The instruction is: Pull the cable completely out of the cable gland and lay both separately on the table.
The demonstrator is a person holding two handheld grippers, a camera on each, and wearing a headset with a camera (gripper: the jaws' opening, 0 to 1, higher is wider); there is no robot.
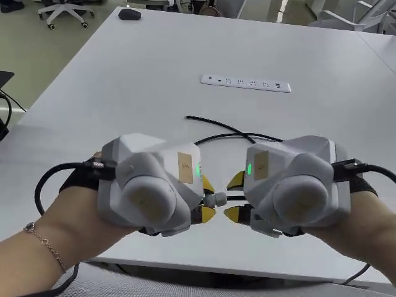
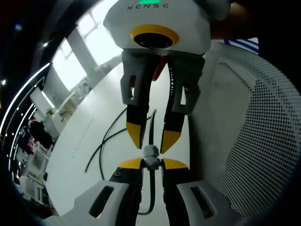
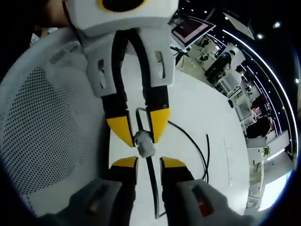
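The pull itself is the step in hand, and it looks barely begun: the cable gland (image 1: 216,199) is in the air at the near edge of the worktop (image 1: 154,80), with the black cable (image 1: 235,132) threaded through it. The left hand-held gripper (image 1: 207,199) comes in from 9 o'clock of the gland and pinches its pale body between the yellow tips. In the left gripper view a stretch of cable trails back between those jaws. The right hand-held gripper (image 1: 234,198) faces it from 3 o'clock. Its jaws stand spread on either side of the cable just beside the gland, with a gap showing, so it seems not to have bitten yet. The slack lies in loops on the worktop toward 12 o'clock, short of a white power strip (image 1: 245,83). Next, the right jaws likely need to close on the cable near the gland, then draw away toward 3 o'clock while the left holds firm. Several regrips are probably needed before the two can be set down apart.
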